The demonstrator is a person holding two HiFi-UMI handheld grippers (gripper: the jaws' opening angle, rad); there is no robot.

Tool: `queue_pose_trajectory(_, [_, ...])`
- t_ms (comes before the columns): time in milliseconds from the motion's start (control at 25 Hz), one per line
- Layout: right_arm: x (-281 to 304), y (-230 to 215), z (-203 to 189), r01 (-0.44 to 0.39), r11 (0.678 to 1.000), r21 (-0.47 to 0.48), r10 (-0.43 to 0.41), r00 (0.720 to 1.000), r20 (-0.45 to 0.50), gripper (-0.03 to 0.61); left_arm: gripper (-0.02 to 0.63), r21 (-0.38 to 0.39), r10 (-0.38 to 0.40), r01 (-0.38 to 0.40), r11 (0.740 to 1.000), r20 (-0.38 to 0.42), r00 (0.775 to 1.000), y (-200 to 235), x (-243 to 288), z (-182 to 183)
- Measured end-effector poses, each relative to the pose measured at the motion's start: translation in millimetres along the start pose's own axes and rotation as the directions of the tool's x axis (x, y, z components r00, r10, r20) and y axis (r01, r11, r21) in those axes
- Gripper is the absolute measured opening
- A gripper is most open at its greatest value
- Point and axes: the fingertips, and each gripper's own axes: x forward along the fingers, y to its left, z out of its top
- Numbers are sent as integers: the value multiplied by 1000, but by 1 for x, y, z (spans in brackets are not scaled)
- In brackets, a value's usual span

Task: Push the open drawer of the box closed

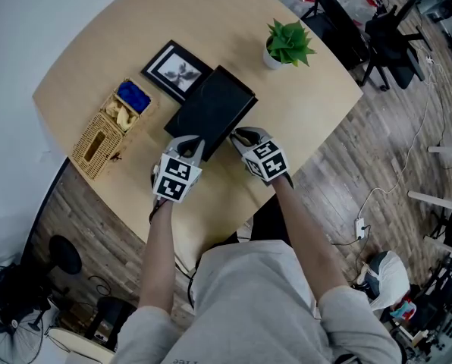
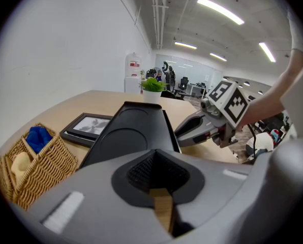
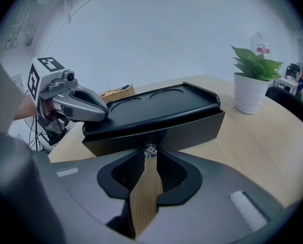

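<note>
The black box (image 1: 211,105) lies in the middle of the round wooden table (image 1: 317,105). In the right gripper view its long drawer front (image 3: 192,128) faces me and sits close under the lid, with a small metal knob (image 3: 150,150) at its centre. My right gripper (image 3: 150,157) is shut, its tips right at that knob. My left gripper (image 2: 159,159) is also shut, its tips against the box's short near end (image 2: 131,136). In the head view the left gripper (image 1: 194,144) and the right gripper (image 1: 240,135) flank the box's near corner.
A wicker basket (image 1: 108,127) with blue and yellow items stands left of the box. A framed picture (image 1: 177,69) lies behind it. A potted plant (image 1: 288,42) stands at the far right of the table. The table's near edge (image 1: 233,211) is just below the grippers.
</note>
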Motion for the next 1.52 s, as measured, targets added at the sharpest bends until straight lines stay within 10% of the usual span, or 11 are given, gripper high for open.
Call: queue_pose_trajectory(1520, [17, 2, 11, 21, 1000, -7, -22, 998, -52, 71, 52, -4, 16, -16, 1000, -5, 1000, 6, 3, -8])
